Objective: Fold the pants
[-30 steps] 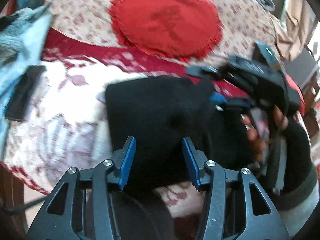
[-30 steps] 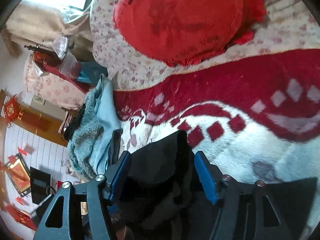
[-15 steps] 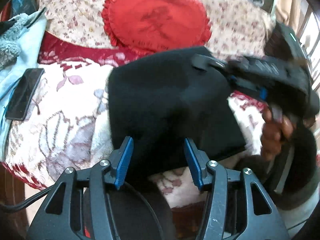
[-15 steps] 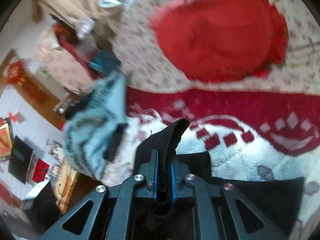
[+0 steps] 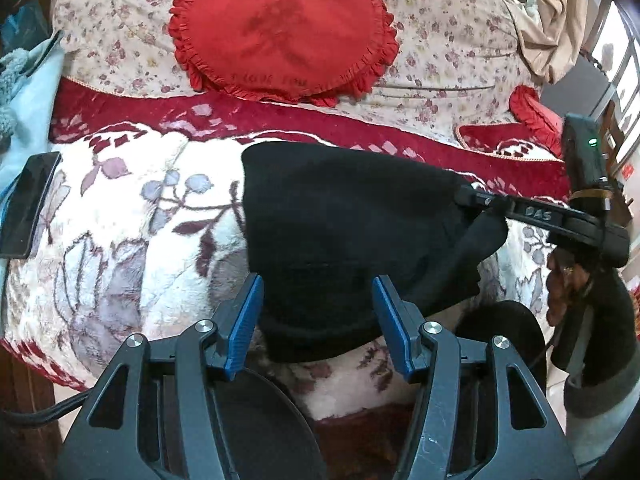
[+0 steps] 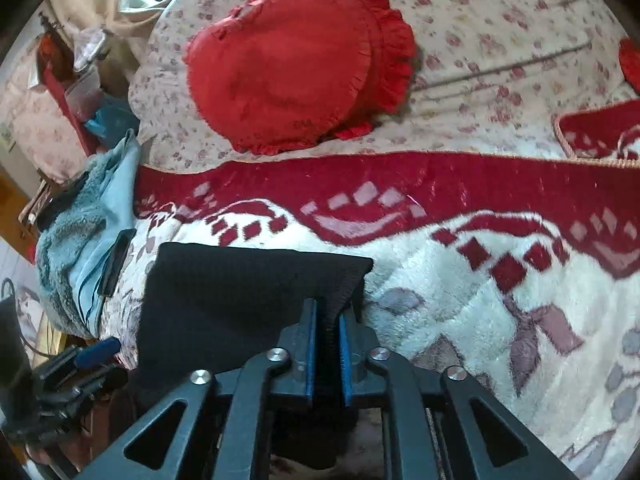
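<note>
Black pants (image 5: 344, 232) are lifted off the bed blanket (image 5: 120, 248) for folding: corner pinched between right fingers (image 6: 310, 354), which are easing apart; left fingers (image 5: 244, 320) spread, opening, straddling the hem.

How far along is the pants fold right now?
Done: the pants already lie as a compact doubled black bundle on the blanket. In hand: the right claw pinches their right corner, its jaws easing apart with cloth between them; the left claw straddles the near edge, jaws opening, not pinching. Left: lay that corner down, flatten the fold and let go.
</note>
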